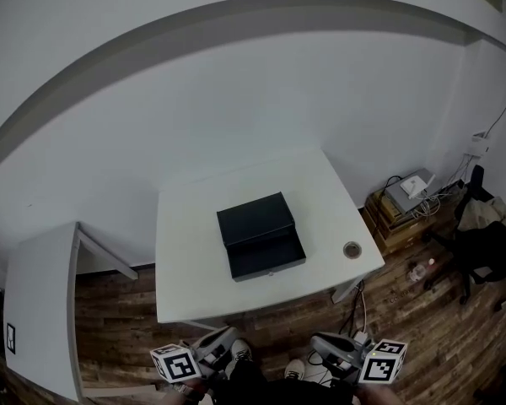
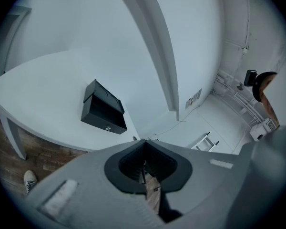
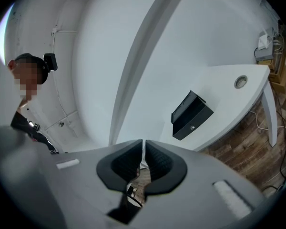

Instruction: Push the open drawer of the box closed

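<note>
Black box (image 1: 255, 218), drawer (image 1: 266, 256) open, on table (image 1: 194, 251); left hand-held gripper (image 2: 144, 147) together, right hand-held gripper (image 3: 143, 147) slightly apart.

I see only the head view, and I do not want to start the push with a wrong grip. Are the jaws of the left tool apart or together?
Observer: Together. The left gripper view shows the left tool shut, with nothing between its jaws.
Operator: And the right one?
Observer: The right tool has a narrow slit between its jaws, and they hold nothing.
Operator: Is there anything on the drawer front?
Observer: Yes. The drawer has a small round knob on its front.
</note>
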The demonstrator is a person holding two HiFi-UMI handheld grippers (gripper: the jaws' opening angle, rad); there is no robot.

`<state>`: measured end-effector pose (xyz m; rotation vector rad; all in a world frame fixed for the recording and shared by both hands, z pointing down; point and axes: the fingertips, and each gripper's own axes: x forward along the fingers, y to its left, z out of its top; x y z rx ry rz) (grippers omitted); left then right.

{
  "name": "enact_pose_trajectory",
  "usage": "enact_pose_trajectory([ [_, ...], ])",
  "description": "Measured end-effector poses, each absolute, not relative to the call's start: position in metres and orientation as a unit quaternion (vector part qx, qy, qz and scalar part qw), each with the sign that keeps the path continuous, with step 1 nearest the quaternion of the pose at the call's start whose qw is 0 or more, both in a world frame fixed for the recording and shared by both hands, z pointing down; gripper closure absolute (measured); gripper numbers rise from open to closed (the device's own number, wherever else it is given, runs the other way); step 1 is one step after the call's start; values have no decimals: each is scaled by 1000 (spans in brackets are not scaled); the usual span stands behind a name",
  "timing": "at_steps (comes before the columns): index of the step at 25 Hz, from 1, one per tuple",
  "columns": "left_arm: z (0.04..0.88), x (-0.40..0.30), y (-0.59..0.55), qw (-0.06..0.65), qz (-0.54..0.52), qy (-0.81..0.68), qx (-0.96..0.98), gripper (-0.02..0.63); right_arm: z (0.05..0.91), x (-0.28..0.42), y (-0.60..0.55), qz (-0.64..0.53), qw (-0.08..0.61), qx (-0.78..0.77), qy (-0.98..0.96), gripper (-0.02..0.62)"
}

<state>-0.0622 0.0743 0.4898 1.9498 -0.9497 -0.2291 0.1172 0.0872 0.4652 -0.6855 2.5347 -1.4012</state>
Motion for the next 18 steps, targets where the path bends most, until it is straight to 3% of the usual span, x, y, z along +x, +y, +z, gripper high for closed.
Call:
enact_pose_trajectory([
  [18,532,-147,-77,465,-71,-420,776,543,472,133,41,-467,115,-348,805,574],
])
